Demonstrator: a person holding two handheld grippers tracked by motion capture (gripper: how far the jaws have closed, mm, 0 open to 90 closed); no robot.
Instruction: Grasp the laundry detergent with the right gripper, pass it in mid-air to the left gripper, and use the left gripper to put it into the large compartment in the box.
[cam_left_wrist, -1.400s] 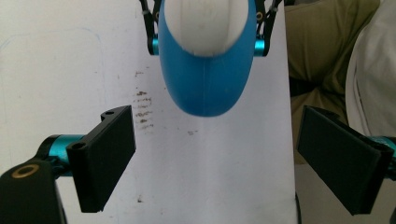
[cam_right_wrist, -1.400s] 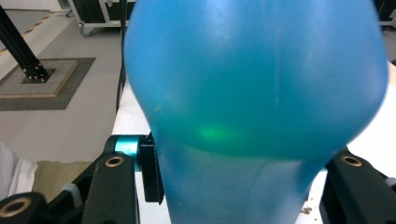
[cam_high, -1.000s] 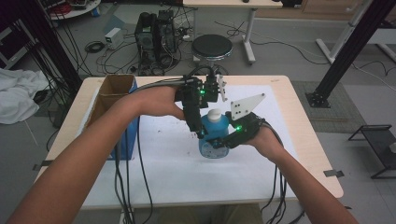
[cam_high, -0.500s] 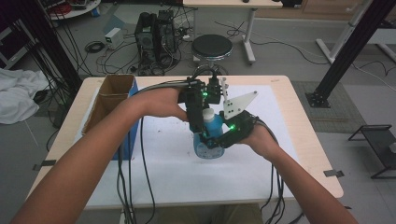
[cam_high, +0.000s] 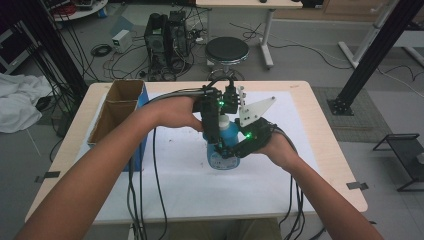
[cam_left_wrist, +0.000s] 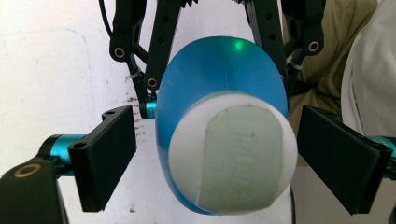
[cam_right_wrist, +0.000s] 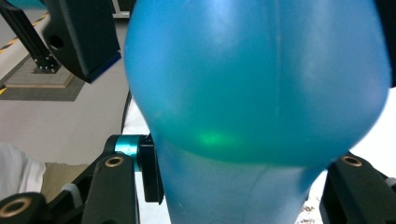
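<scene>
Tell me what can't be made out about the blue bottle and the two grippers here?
- High view: the label print on the blue bottle is too small to read.
- Left gripper view: the white cap hides the bottle's lower body.
- Right gripper view: the bottle sits so close that it covers the right gripper, hiding where its jaws meet it.

Dim, even room light with no hard shadows. From above, the picture is soft and grainy, and the floor's edges darken. Green lamps glow on both grippers and leave a green glint on the blue bottle, which sits blurred between the right gripper jaws. The white cap looks fairly sharp between the left gripper jaws.
</scene>
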